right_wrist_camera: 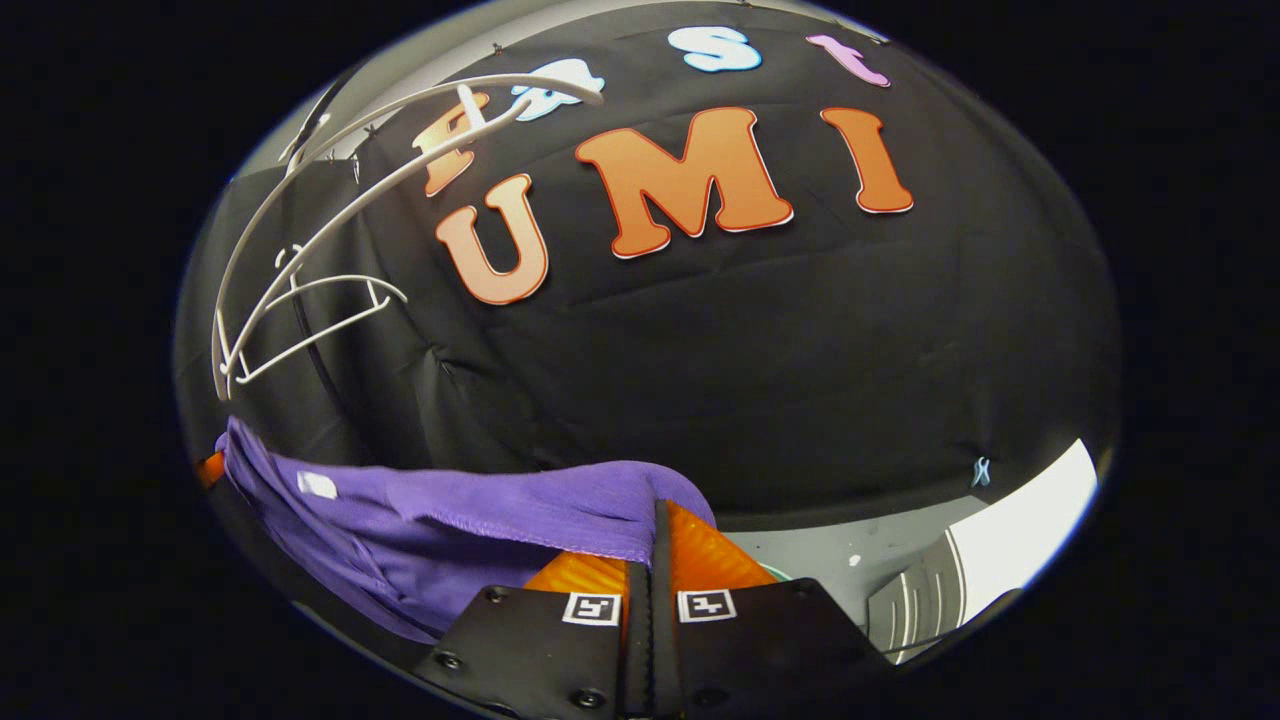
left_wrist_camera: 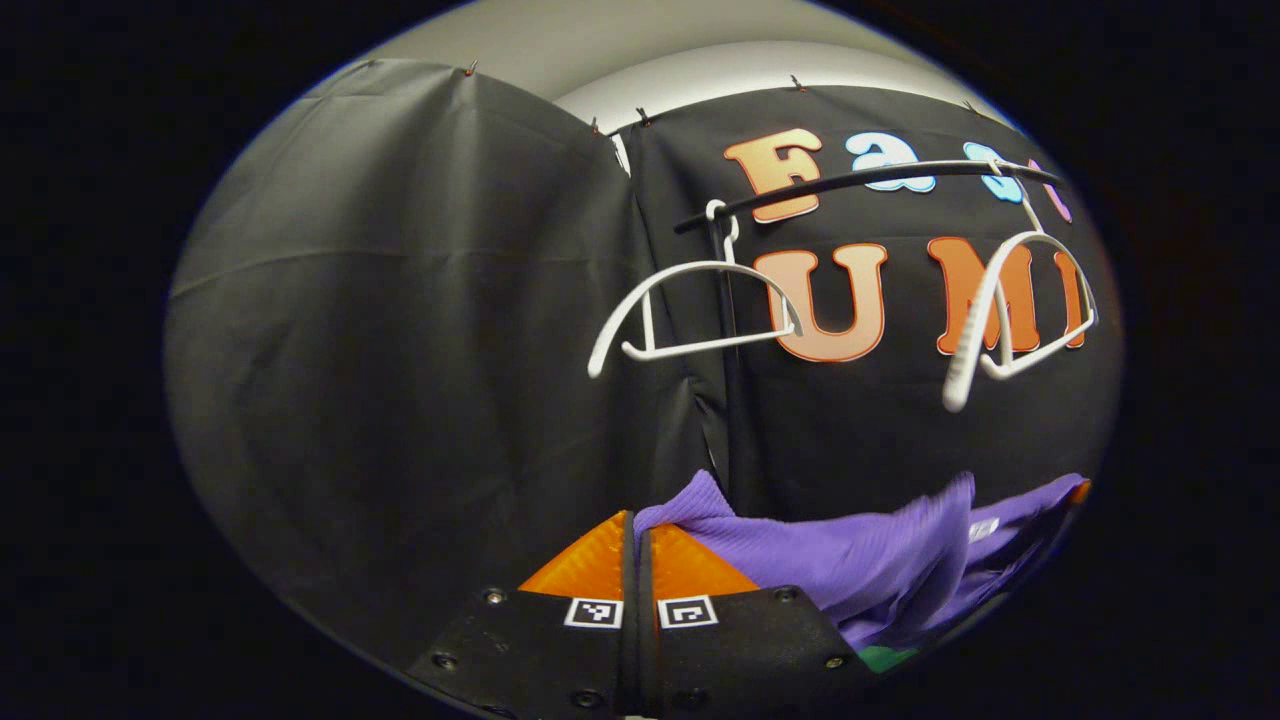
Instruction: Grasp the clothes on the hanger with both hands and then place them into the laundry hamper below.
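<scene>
In the left gripper view, the left gripper sits at the bottom centre with its two fingers pressed together on one edge of a purple garment, which stretches away toward the lower right of the frame. A small white tag is sewn on the cloth at the lower right; any writing on it is too small to read. Above, in the upper right, a dark rail carries two bare white hangers, one at centre and one at the right edge.

In the right gripper view, the right gripper at the bottom centre is likewise clamped on the other end of the purple garment, which runs across to the lower left. The white tag shows at the lower left, unreadable. The white hangers hang at the upper left. Each gripper bears two small black-and-white square markers behind its fingers. A pale floor shows at the lower right.
</scene>
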{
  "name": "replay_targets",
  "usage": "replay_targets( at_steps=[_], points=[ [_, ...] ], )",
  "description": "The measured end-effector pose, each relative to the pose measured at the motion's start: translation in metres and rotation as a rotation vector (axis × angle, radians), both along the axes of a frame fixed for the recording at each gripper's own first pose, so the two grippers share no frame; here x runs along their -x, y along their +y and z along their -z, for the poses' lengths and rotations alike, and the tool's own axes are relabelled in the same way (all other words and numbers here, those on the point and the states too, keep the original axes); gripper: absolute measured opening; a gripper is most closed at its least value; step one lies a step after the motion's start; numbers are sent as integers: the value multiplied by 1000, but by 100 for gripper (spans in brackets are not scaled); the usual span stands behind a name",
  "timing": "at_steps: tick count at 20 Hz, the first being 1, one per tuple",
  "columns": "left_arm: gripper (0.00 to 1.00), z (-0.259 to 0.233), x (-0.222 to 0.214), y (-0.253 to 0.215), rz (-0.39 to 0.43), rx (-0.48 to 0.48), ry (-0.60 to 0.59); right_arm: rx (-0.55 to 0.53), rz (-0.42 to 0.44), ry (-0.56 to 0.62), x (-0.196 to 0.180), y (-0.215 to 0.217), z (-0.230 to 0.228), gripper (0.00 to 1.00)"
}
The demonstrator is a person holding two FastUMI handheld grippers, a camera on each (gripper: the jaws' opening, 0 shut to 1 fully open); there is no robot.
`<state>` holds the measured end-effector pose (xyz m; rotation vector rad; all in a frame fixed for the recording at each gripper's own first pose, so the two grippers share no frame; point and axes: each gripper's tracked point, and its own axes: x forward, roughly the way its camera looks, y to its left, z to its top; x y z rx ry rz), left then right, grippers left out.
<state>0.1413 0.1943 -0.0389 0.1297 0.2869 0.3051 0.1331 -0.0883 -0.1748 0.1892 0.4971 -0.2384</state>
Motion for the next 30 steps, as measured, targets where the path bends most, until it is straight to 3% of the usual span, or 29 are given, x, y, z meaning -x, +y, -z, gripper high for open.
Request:
replay_targets(
  at_steps=[2, 8, 15, 18, 24, 30],
  points=[
    [0, 38, 3, -15, 33, 74, 84, 16, 14, 35, 10, 0, 11, 8],
    [0, 102, -7, -67, 168, 128, 225, 22, 98, 130, 42, -10, 50, 7],
    [0, 147, -22, -189, 440, 163, 353, -2, 184, 175, 61, -28, 76, 7],
    [0, 168, -22, -238, 515, 197, 414, -30, 204, 191, 62, -33, 89, 7],
    [0, 221, -1, -310, 551, 244, 612, -67, 206, 279, 64, -39, 129, 7],
    [0, 305, 0, -341, 523, 229, 815, -109, 206, 407, 72, -43, 186, 8]
  ],
)
